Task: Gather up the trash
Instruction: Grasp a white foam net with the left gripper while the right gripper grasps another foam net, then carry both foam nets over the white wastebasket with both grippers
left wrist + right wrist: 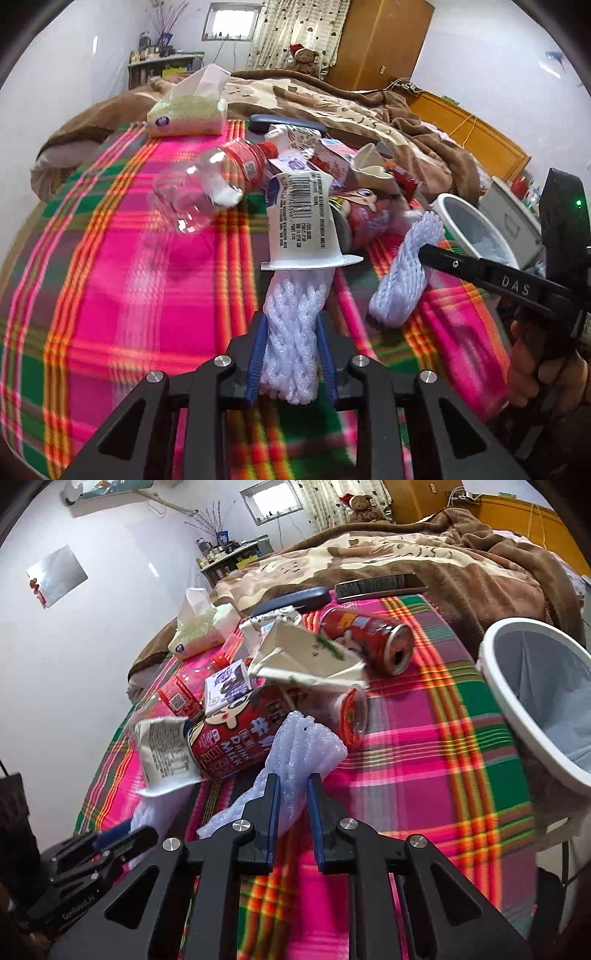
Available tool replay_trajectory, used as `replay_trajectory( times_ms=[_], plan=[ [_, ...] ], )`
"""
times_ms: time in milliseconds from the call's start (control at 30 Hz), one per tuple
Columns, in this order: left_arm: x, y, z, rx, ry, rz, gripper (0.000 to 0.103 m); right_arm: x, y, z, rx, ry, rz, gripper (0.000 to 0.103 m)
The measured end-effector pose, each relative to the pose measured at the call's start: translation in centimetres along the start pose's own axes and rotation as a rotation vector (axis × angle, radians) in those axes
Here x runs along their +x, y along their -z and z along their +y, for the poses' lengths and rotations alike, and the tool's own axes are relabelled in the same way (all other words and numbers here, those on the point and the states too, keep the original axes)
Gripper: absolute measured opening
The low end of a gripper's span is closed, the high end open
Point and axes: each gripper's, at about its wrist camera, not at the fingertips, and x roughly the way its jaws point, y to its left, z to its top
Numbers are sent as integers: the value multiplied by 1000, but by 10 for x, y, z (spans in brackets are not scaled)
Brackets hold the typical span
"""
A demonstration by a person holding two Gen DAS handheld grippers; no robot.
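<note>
Left wrist view shows a white foam net sleeve (291, 350) clamped between the blue pads of the left gripper (290, 325), its jaws drawn in tight on it, lying on the pink plaid blanket (122, 288) just below an upturned white yogurt cup (303, 225) and a clear plastic bottle (210, 184). Right wrist view shows the right gripper (291, 779) pinched on a second foam net sleeve (303, 746) beside a red milk can (236, 738), with the white trash bin (517, 709) at the bed's right edge.
</note>
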Motion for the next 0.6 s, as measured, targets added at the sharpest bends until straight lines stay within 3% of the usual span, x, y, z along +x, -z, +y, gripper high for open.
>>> replay_trajectory(
  times_ms=[67,200,300,467,600],
  plan=[
    [-3,4,-3,-16,20,10,28,-8,-2,-5,-22,21,6,15],
    [-11,6,2,-138,184,11,27,-23,-10,-10,-97,47,22,15],
    [-13,7,-6,-107,139,30,27,-27,-15,-10,-181,95,48,15],
    [-11,26,-16,-93,152,89,27,-22,-15,-8,-340,138,143,15],
    [-13,29,-24,-82,130,70,28,-11,-20,-6,-378,114,203,15]
  ],
)
